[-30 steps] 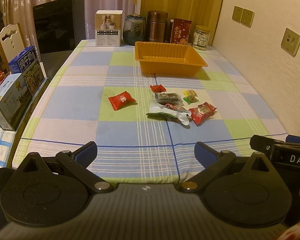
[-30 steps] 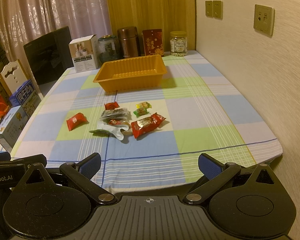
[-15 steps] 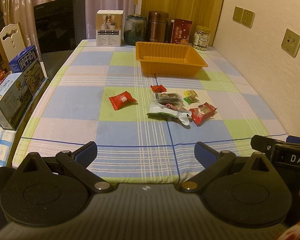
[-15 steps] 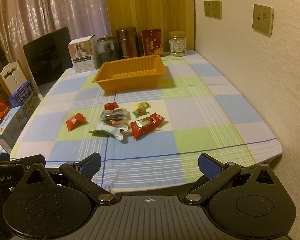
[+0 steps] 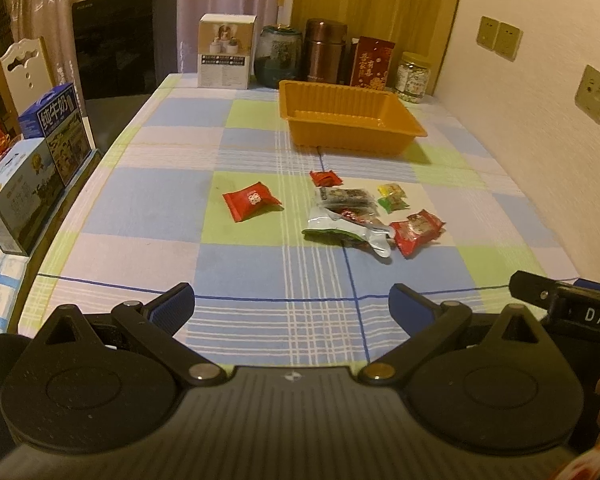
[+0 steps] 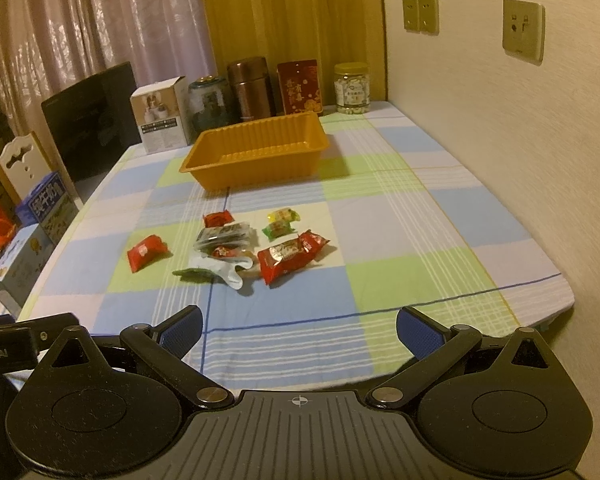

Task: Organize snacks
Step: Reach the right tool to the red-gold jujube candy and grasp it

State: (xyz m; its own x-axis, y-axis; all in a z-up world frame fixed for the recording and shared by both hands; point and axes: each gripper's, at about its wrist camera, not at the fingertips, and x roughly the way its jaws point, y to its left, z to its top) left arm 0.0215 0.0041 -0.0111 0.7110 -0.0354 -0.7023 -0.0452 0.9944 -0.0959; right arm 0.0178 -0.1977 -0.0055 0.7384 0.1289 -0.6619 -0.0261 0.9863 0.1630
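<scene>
Several snack packets lie in a loose cluster mid-table: a red packet off to the left, a small red one, a dark packet, a white-green pouch, a large red packet, and yellow and green candies. Behind them stands an orange tray with nothing in it. My left gripper and right gripper hover open at the table's near edge, holding nothing.
A white box, jars, a brown flask, a red tin and a candy jar line the far edge. Milk cartons and a chair stand left. A wall runs along the right side.
The right gripper has edged slightly forward toward the table. The left gripper and the snacks have not visibly moved.
</scene>
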